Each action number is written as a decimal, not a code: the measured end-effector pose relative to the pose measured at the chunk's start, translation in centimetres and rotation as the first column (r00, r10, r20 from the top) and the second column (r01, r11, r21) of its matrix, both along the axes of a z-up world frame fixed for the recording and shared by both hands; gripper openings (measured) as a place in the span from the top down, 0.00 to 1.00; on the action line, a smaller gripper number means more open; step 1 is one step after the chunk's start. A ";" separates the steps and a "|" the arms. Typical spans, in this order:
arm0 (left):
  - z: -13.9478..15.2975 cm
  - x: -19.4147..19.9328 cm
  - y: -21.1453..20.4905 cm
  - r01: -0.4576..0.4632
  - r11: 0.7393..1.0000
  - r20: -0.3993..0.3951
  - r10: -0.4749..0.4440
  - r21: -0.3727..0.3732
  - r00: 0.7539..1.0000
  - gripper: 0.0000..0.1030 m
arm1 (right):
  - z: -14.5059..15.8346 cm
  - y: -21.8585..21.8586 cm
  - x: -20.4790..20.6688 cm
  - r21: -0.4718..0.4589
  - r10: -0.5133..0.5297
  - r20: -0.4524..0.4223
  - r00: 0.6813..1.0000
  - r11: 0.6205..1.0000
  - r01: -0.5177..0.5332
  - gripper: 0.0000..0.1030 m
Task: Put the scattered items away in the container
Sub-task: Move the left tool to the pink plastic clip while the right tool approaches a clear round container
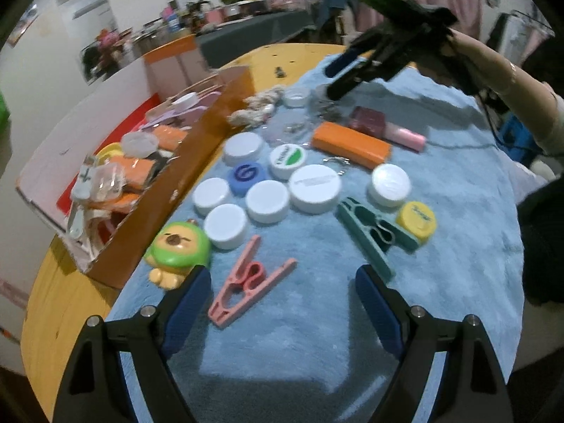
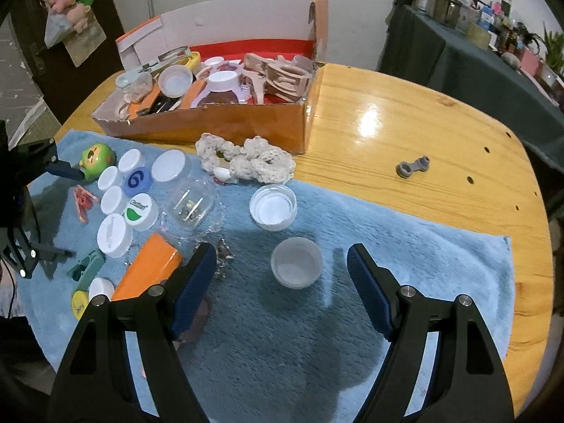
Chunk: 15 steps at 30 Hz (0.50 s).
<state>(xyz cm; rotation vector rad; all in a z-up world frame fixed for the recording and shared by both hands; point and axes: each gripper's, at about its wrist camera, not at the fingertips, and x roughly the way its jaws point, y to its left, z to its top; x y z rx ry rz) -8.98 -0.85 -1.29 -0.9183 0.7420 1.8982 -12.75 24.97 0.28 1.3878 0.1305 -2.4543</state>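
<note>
A: Your right gripper (image 2: 282, 285) stands wide and holds nothing; the small translucent cup (image 2: 296, 262) sits upright on the blue towel (image 2: 440, 257) just ahead, between the two fingers' lines but untouched; your left gripper (image 1: 282, 292) is wide and empty too, over the pink clothes peg (image 1: 246, 282).

B: How will that cup handle?

A: Light, thin plastic, probably smooth and a little springy; I'd judge it will skid on the pile or tip if you nudge one side; take it across the rim, both pads on opposite walls, and squeeze gently.

B: What is around it?

A: A crumpled bit of metal (image 2: 222, 257) lies just to its left beside your left finger, and the orange block (image 2: 148, 268) further left; beyond sits a white lid (image 2: 273, 208), open side up, then the crocheted rings (image 2: 246, 160); the cardboard box (image 2: 246, 123) stands past those, already quite full; lift over the rings to reach it.
</note>
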 end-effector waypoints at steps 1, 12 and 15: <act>-0.1 0.0 0.1 0.011 1.000 0.005 -0.011 -0.001 1.000 0.17 | 0.0 -0.1 0.0 -0.005 0.005 0.002 1.000 1.000 -0.005 0.26; -0.9 -1.6 0.2 0.086 0.996 0.111 -0.087 0.014 0.990 0.19 | -0.6 0.4 -1.2 -0.057 0.011 0.034 0.999 0.998 -0.009 0.26; -0.9 -1.8 0.1 0.087 0.996 0.124 -0.089 0.020 0.988 0.24 | -0.7 0.6 -1.4 -0.057 0.009 0.035 0.999 0.998 -0.007 0.26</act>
